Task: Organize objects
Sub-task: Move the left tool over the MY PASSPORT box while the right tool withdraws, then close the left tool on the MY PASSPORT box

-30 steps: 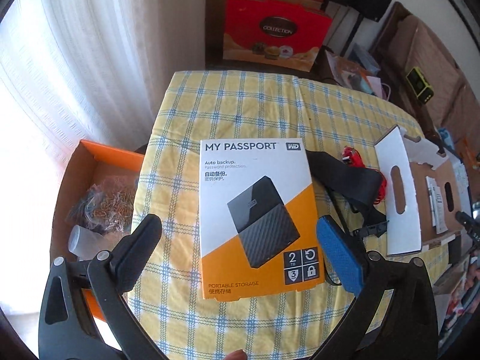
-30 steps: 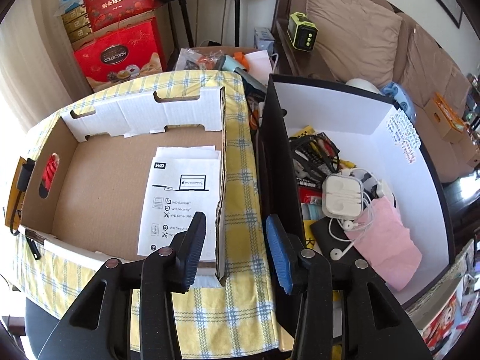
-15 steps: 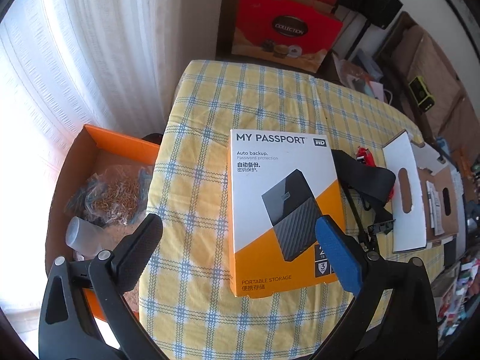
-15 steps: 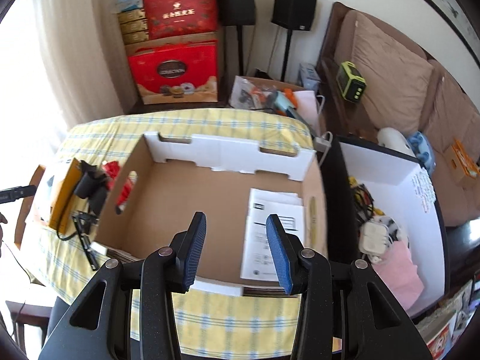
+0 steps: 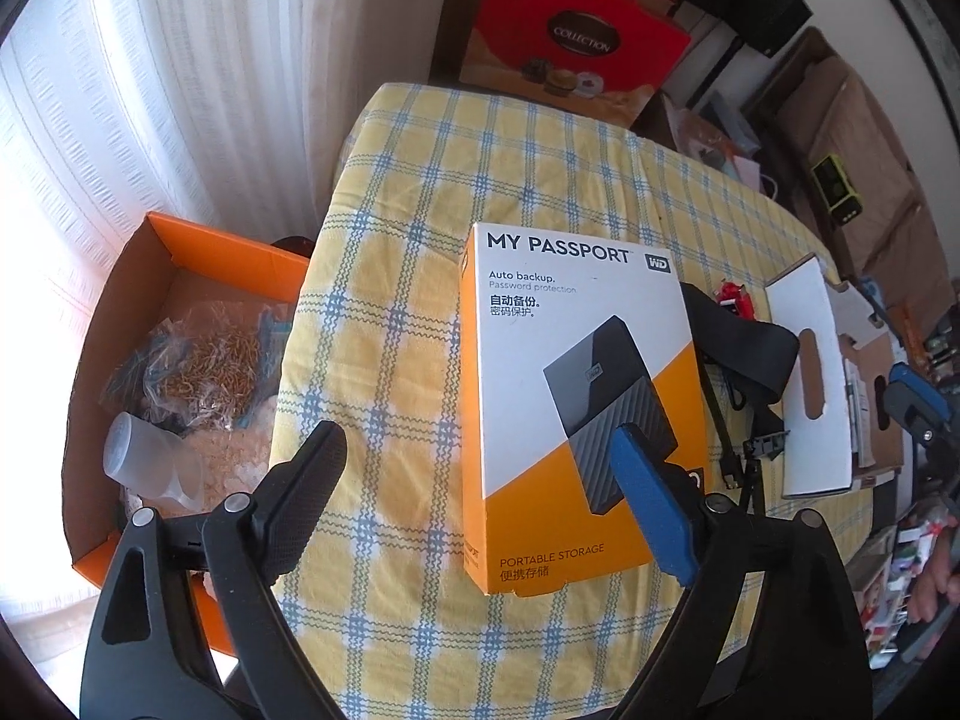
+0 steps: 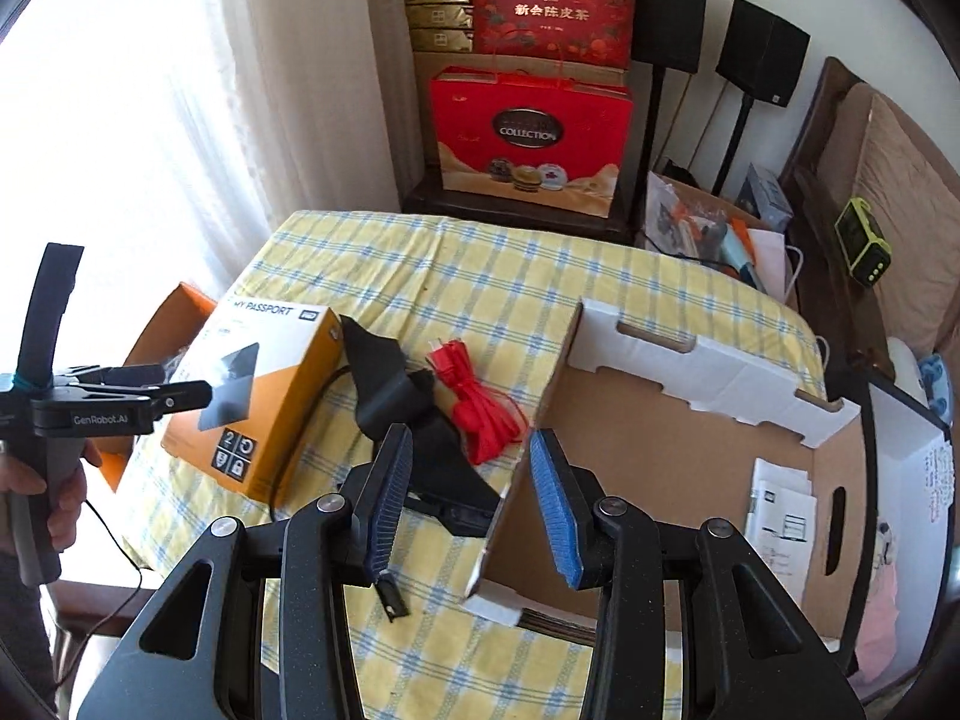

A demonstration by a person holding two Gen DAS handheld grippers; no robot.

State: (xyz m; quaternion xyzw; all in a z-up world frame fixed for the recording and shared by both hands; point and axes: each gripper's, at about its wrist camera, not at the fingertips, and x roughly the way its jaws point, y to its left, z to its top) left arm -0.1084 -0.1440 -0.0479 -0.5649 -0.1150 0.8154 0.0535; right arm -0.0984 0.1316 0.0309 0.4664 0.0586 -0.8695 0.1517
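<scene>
While the left gripper [image 5: 480, 480] hangs over the yellow checked tablecloth [image 5: 540, 144], its jaws are closing, though they are wide apart and nothing is pinched between them. The hard-drive box [image 5: 564, 360], white and orange with MY PASSPORT printed on top, lies flat on the cloth just ahead, its right part behind the blue pad; neither pad presses on it. Over to the left, off the table edge, an orange carton [image 5: 180, 252] holds a plastic bag of small bits and a clear cup. Switch to the right wrist view: the right gripper [image 6: 471, 507] floats with a moderate gap, empty, above the near wall of the big cardboard box [image 6: 678, 462], which sits on the right of the table with white leaflets [image 6: 780, 510] inside. Between the two boxes lie a black strap [image 6: 390, 384] and a bundle of red cord [image 6: 480, 408], close together. At the far left of that view, a hand [image 6: 36, 480] grips the other tool's handle.
</scene>
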